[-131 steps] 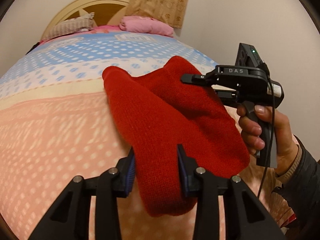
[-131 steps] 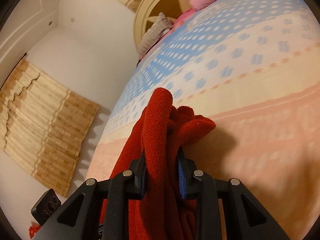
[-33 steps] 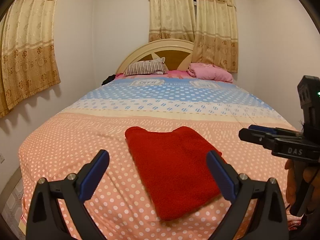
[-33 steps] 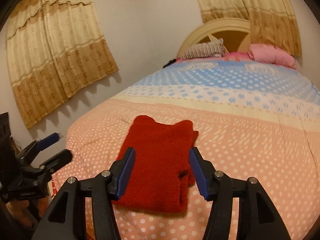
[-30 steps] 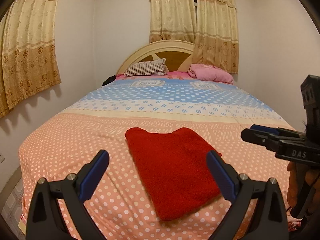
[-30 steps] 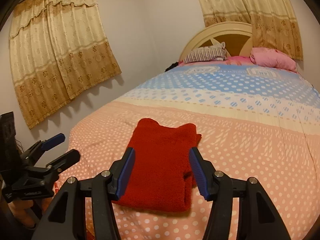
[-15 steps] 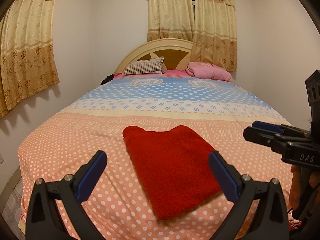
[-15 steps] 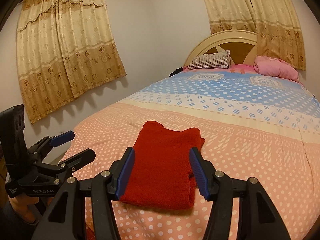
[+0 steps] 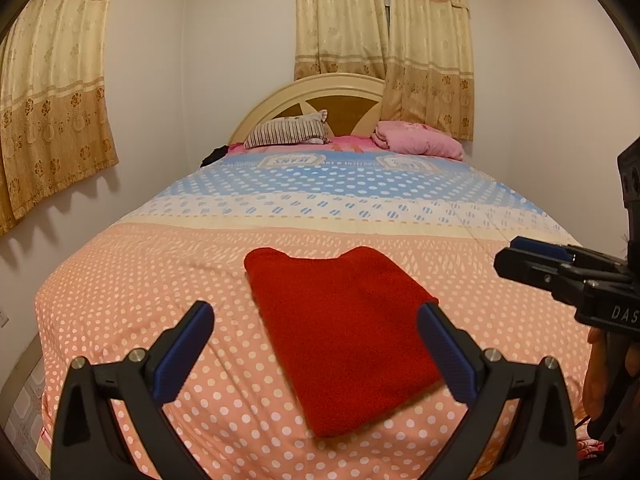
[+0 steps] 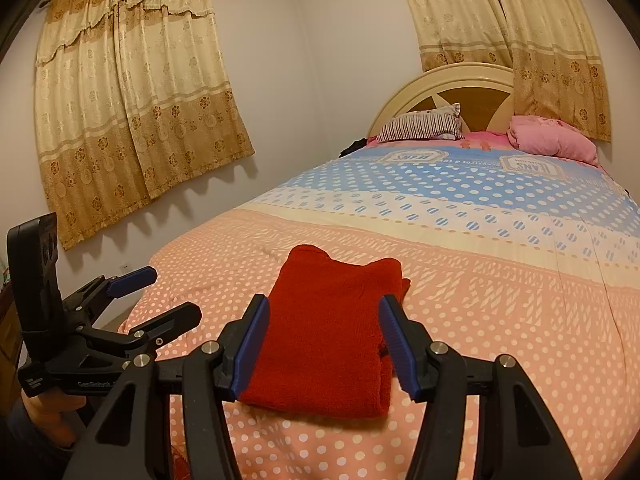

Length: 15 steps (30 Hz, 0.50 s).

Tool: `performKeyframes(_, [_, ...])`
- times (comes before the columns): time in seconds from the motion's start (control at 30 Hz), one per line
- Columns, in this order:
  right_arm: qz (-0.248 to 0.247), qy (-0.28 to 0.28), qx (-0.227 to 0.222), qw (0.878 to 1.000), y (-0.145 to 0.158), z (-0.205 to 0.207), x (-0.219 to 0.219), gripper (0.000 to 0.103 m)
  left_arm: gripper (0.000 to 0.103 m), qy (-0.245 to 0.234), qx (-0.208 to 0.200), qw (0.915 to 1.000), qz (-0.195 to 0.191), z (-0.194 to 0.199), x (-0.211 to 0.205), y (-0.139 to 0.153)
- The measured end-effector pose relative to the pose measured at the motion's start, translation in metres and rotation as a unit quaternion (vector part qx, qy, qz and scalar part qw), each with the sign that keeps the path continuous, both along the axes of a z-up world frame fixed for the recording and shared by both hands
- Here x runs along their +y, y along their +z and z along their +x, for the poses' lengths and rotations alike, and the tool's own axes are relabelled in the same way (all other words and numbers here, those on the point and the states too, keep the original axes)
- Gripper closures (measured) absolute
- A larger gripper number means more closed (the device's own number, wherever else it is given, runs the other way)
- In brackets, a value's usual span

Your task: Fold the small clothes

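Note:
A red knitted garment lies folded flat in a rough rectangle on the pink dotted foot end of the bed; it also shows in the right wrist view. My left gripper is wide open and empty, held back from the bed above the garment. My right gripper is open and empty, also drawn back, with the garment seen between its fingers. The right gripper shows at the right edge of the left wrist view. The left gripper shows at the left of the right wrist view.
The bed has a pink, cream and blue dotted cover. A striped pillow and a pink pillow lie by the headboard. Curtains hang on the walls. Floor shows at the lower left.
Both grippers let go of the red garment, opened and pulled back from the bed. The garment now lies folded on the cover. In the last second both drew slightly further back.

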State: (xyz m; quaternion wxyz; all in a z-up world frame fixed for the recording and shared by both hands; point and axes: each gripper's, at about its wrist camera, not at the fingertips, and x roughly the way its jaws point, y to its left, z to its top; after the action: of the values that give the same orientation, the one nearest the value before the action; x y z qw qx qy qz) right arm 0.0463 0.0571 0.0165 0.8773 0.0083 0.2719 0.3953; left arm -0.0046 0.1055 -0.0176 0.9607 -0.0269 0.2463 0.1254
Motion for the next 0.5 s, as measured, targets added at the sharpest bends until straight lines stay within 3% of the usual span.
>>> performKeyframes(0.5, [0.007, -0.003, -0.003, 1.0, 0.0011, -0.0031, -0.0047, 0.044, 0.0, -0.008, 0.002, 1.0, 0.006, 0.0019, -0.0003, -0.0016])
